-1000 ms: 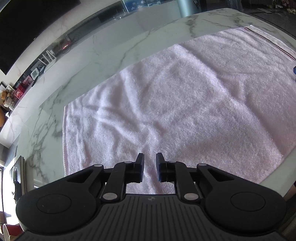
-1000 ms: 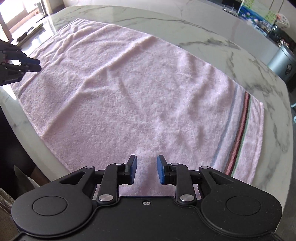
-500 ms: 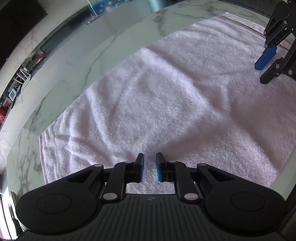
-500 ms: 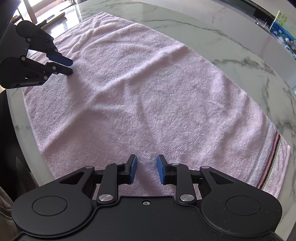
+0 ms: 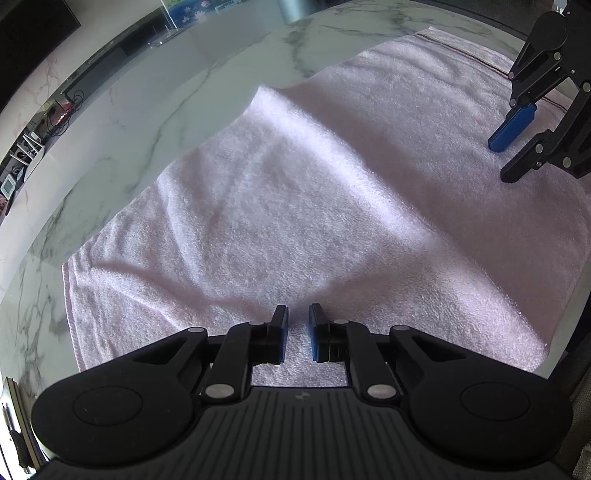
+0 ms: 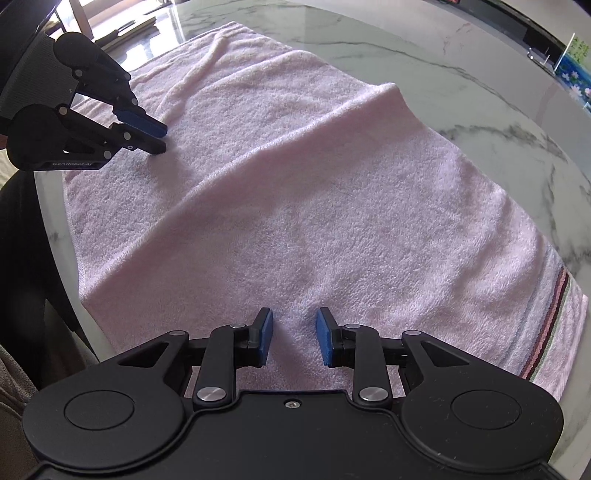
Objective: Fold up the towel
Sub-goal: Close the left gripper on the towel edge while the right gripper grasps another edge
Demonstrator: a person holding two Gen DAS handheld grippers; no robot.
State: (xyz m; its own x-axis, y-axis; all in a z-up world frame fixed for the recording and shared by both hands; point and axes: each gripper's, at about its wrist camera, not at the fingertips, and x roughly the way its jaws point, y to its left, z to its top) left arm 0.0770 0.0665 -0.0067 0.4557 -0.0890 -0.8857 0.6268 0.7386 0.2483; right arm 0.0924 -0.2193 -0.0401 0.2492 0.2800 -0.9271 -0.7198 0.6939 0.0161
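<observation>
A raised ridge has newly been pushed up across the middle of the pink towel (image 6: 295,206) as the left gripper (image 5: 297,334) and right gripper (image 6: 293,334), jaws narrowly parted and empty, were drawn toward that ridge, so gathering appears begun.

I see a white marble table (image 5: 122,122) with grey veins, its glossy top throwing back light along the far side. Past its far edge in my left view, a grey metal cylinder (image 5: 291,9) stands near a clear stand holding a blue flowered card (image 5: 192,11). Further left there is a low dark shelf (image 5: 96,70) with cables and small clutter that I cannot make out. My right view catches that flowered card (image 6: 574,61) again at the upper right.
</observation>
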